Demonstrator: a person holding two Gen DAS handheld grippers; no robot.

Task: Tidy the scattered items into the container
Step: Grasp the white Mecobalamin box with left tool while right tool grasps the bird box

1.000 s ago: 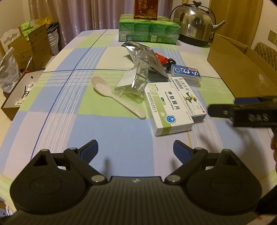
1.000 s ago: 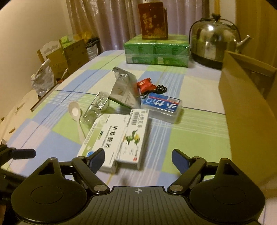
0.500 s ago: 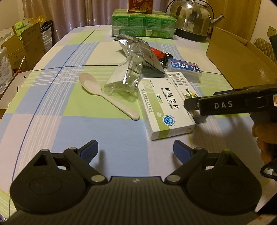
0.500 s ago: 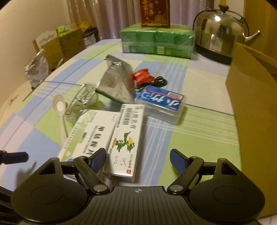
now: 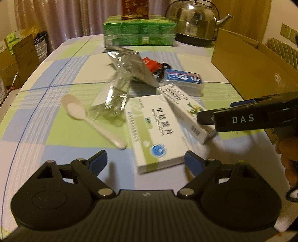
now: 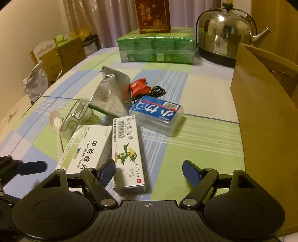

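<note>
A white-and-green tablet box (image 5: 152,132) lies with its near end between the fingers of my left gripper (image 5: 145,162). Those jaws are closing, and the pads stand clear of the box. Beside it lies a narrow box with a green bird (image 6: 128,149), its near end inside my open right gripper (image 6: 149,173), close to the left finger (image 6: 108,171). Farther back lie a blue-lidded plastic case (image 6: 156,113), a white spoon (image 5: 89,119), a silver foil pouch (image 6: 109,91), a clear wrapper (image 5: 111,98), a red packet (image 6: 139,86) and a black cable (image 6: 158,91). The open cardboard box (image 6: 260,111) stands at the right.
At the table's far end stand stacked green packs (image 6: 156,46) with a red carton (image 6: 152,16) on top and a steel kettle (image 6: 223,33). Cartons and bags (image 6: 55,55) sit off the table's left edge. A checked cloth (image 5: 55,145) covers the table.
Both grippers have moved forward and a little down onto the two boxes. The right gripper's finger has come in from the right over the narrow box. The left jaws have narrowed slightly.
</note>
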